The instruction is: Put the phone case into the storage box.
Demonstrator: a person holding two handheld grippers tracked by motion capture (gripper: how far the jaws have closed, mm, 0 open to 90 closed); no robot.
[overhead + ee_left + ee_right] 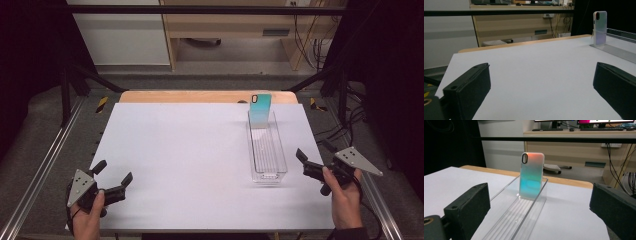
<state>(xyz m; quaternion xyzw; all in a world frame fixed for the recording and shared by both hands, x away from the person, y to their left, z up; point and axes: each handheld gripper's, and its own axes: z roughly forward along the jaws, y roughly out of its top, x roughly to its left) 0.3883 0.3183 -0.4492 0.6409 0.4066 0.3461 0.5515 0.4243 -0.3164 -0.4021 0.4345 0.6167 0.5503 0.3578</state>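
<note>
An iridescent teal phone case [260, 111] stands upright, leaning at the far end of a long clear plastic tray [252, 150] on the right half of the white table. In the right gripper view the case [531, 176] glows teal with an orange top inside the tray [501, 192]. My right gripper [314, 150] hovers just right of the tray's near end, jaws wide apart and empty [539, 207]. At the front left corner, my left gripper [115, 171] is open with nothing in it [541, 85]. From there the case [600, 27] and tray [619, 51] lie far off to the right.
The white table top [190, 150] has a wooden strip [200, 96] along its far edge. Metal rails [45, 170] run down both sides, and a black bar [210, 9] crosses overhead at the back. Cabinets and cables stand beyond.
</note>
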